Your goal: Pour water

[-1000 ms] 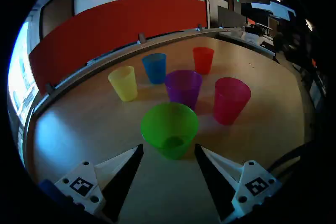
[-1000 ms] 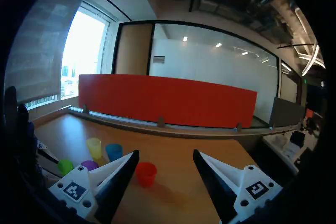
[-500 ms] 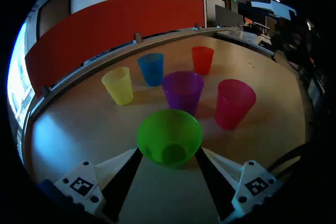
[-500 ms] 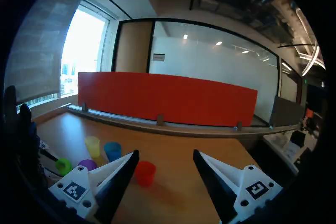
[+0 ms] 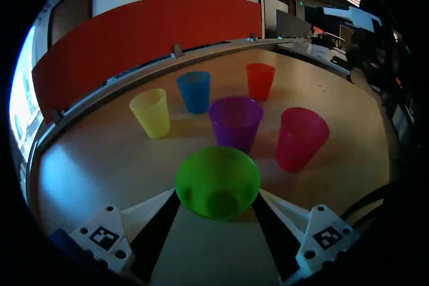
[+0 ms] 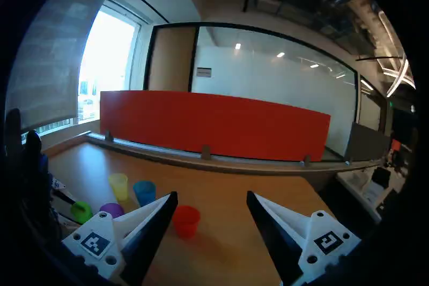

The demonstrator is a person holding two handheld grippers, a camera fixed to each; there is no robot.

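A green cup [image 5: 217,181] stands on the wooden table [image 5: 96,157] between the fingertips of my left gripper [image 5: 215,196]. The fingers flank its sides at their wide spacing, so the gripper is open. Beyond it stand a purple cup [image 5: 236,122], a pink cup [image 5: 300,138], a yellow cup [image 5: 151,112], a blue cup [image 5: 194,91] and an orange-red cup [image 5: 260,80]. My right gripper [image 6: 212,196] hangs open above the table with nothing between its fingers. Past its left finger sits the orange-red cup [image 6: 186,220], with the blue cup [image 6: 143,192], yellow cup [image 6: 119,186] and green cup [image 6: 81,211] farther left.
A red partition [image 5: 150,28] runs along the table's far edge on a grey rail. A window [image 6: 102,77] is at the left. The dark shape of the other hand and gripper [image 6: 29,178] is at the right gripper view's left edge. Bare table lies right of the orange-red cup.
My left gripper has moved forward, so the green cup now sits between its fingertips instead of ahead of them. The finger spacing is unchanged. The right gripper has barely moved.
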